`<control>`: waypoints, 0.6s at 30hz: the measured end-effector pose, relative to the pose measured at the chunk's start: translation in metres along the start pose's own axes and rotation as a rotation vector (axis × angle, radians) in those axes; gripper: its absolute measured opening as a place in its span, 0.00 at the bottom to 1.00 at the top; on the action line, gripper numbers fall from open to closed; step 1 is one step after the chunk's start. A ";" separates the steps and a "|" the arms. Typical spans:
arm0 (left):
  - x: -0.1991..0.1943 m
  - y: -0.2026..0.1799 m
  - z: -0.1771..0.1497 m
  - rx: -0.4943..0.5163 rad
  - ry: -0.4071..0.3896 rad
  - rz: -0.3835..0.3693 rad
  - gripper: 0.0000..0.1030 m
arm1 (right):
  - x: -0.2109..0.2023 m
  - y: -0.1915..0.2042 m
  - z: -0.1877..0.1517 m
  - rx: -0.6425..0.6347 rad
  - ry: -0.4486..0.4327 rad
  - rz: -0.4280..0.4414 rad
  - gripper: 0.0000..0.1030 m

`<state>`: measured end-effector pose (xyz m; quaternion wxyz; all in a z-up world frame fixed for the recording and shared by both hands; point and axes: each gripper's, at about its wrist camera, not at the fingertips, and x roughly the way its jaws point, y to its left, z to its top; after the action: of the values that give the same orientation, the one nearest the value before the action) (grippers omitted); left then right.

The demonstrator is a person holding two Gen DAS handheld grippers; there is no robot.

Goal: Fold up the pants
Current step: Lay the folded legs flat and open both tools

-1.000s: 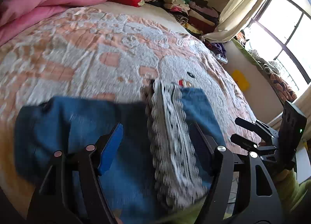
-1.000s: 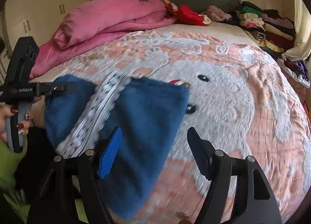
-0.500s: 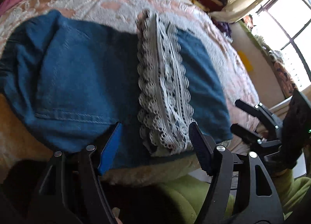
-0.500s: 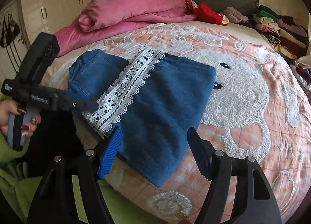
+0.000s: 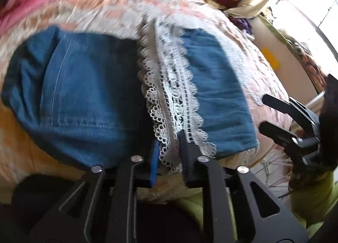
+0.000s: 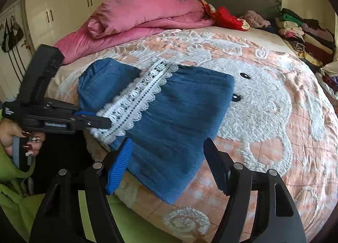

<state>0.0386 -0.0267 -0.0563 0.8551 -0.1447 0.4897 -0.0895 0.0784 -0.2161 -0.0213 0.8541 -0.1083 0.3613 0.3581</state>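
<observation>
Blue pants folded, lying on bed at near edge, white lace trim running across them from 7 to 1 o'clock in right wrist view. Left claw clenched on near end of lace trim, both fingers pinched tight against it at bed edge. Right claw released, fingers spread wide, hovering above near corner of pants, not touching. In left wrist view right claw sits at 3 o'clock, beside pants. Pink duvet at 11 o'clock, stacked clothes at 2 o'clock, well apart from pants
</observation>
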 end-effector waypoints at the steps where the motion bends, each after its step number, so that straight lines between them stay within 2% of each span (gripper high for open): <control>1: 0.001 0.000 0.000 0.004 0.000 0.006 0.23 | 0.003 0.002 0.000 -0.004 0.009 0.002 0.66; 3: 0.001 0.001 0.002 0.013 -0.004 0.009 0.28 | 0.008 0.009 -0.001 -0.017 0.023 0.011 0.66; 9: 0.001 0.002 0.004 0.016 -0.021 0.019 0.34 | 0.020 0.016 0.000 -0.026 0.049 0.015 0.66; 11: 0.001 0.002 0.003 0.021 -0.017 0.018 0.36 | 0.027 0.015 -0.004 -0.029 0.078 0.007 0.65; 14: 0.003 0.000 0.003 0.025 -0.014 0.015 0.38 | 0.042 0.006 -0.016 -0.008 0.167 -0.040 0.65; 18: 0.003 0.001 0.003 0.029 -0.015 0.009 0.43 | 0.040 -0.004 -0.023 0.043 0.168 -0.033 0.65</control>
<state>0.0428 -0.0257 -0.0577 0.8611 -0.1310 0.4826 -0.0918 0.0883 -0.2081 -0.0665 0.8287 -0.1253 0.4375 0.3259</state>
